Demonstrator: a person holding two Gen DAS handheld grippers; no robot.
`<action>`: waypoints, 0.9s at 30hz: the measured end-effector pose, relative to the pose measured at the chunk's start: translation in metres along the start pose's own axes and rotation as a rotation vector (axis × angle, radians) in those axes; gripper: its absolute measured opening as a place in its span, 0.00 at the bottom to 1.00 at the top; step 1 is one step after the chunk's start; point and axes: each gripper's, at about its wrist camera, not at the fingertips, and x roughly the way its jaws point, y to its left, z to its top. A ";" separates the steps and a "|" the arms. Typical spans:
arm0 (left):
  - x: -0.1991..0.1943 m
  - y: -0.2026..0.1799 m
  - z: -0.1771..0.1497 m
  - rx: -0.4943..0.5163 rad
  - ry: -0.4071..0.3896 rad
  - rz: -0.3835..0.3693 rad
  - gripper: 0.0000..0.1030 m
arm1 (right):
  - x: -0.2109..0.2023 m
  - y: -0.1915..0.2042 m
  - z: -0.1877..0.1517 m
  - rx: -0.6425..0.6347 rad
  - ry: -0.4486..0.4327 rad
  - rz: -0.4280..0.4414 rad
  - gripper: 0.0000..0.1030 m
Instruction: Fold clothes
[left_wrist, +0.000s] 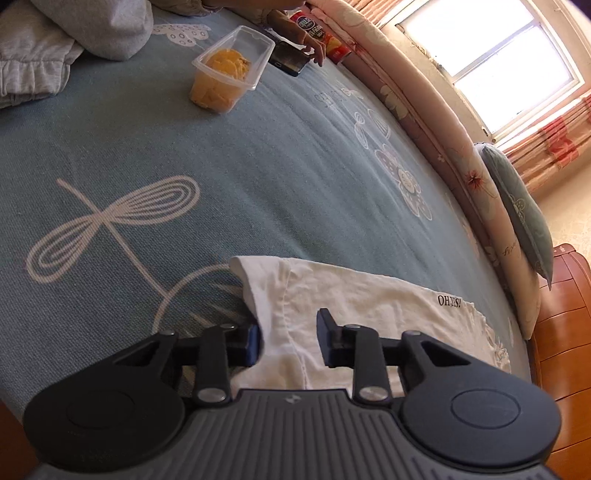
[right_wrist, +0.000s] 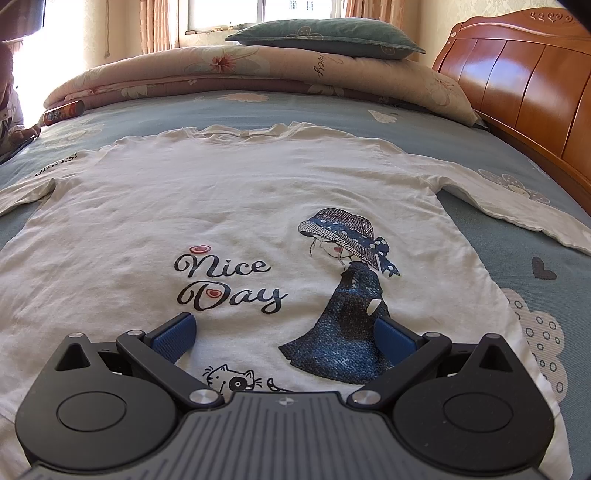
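Starting the sleeve fold, I close left gripper (left_wrist: 290, 341) jaws around the sleeve (left_wrist: 332, 295); right gripper (right_wrist: 286, 338) jaws released; next, lift inward.

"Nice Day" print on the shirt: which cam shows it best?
Right wrist: the white shirt lies flat, with the Nice Day print fully legible. Left wrist shows only a sleeve, with no print.

The left wrist view looks steeply down along its gripper (left_wrist: 288, 339), close above the white shirt's (left_wrist: 354, 306) sleeve end, facing across the bed (left_wrist: 221, 166). The right wrist view sits low over the shirt (right_wrist: 221, 206) front, facing the pillow (right_wrist: 325, 35). Both views share shirt and bed.
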 end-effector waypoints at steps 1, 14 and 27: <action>-0.001 -0.003 0.000 0.010 0.005 0.034 0.05 | 0.000 0.000 0.000 0.000 0.001 0.000 1.00; -0.034 -0.110 0.023 0.179 -0.041 0.139 0.02 | -0.002 0.000 0.002 -0.022 0.019 0.009 1.00; -0.022 -0.234 0.017 0.366 -0.024 0.094 0.02 | -0.009 0.005 0.002 -0.059 0.024 0.057 1.00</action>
